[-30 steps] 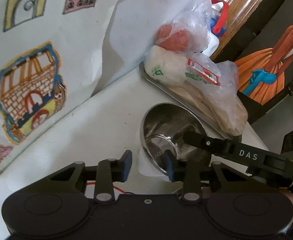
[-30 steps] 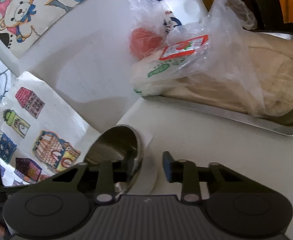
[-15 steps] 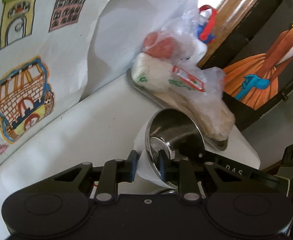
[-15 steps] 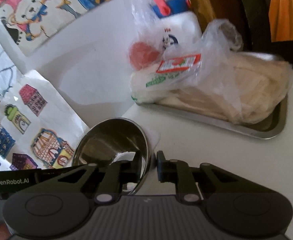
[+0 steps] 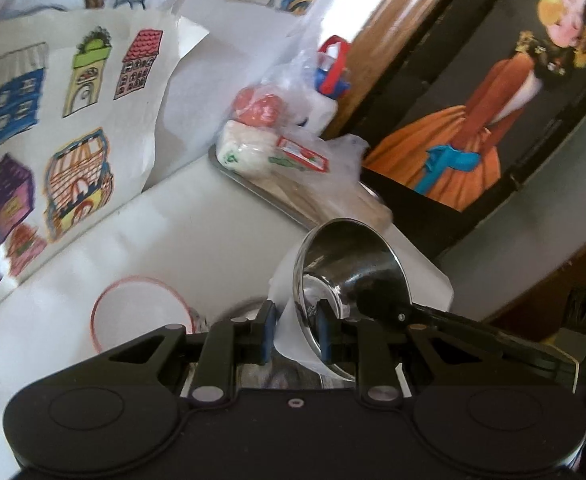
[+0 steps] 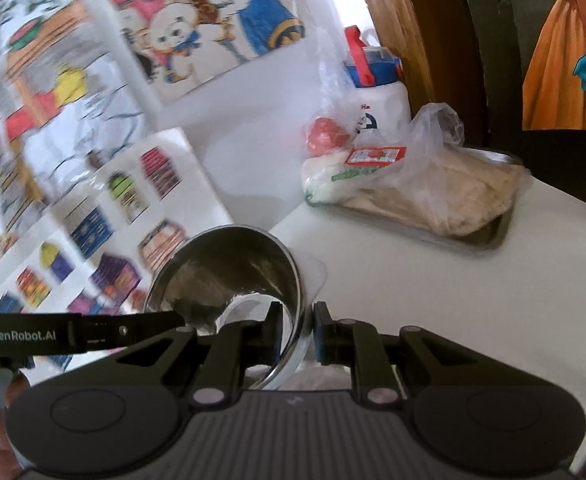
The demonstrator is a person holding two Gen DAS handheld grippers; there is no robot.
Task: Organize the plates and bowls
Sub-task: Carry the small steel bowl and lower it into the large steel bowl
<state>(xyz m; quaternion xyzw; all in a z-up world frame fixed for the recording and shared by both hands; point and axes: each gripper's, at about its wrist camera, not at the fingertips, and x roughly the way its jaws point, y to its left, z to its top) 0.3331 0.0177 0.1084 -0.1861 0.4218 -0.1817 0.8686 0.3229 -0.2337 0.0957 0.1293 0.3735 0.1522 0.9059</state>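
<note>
A shiny steel bowl (image 5: 349, 276) is held up off the white table, tilted, with a sheet of white paper (image 5: 289, 320) stuck to its outside. My left gripper (image 5: 293, 330) is shut on the bowl's rim and the paper. My right gripper (image 6: 297, 330) is shut on the opposite rim of the same bowl (image 6: 229, 276). A white plate with a red rim (image 5: 137, 312) lies on the table below, left of the left gripper. A grey dish shows dimly under the left fingers.
A steel tray (image 6: 481, 236) with plastic-bagged food (image 6: 413, 184) stands at the table's far side, with a white bottle (image 6: 377, 100) behind it. Children's drawings (image 5: 53, 120) cover the wall at the left. A dark painting (image 5: 493, 100) stands at the right.
Both grippers closed on the bowl's rim and lifted it off the table together, tilting it. The red-rimmed plate has come into the left view.
</note>
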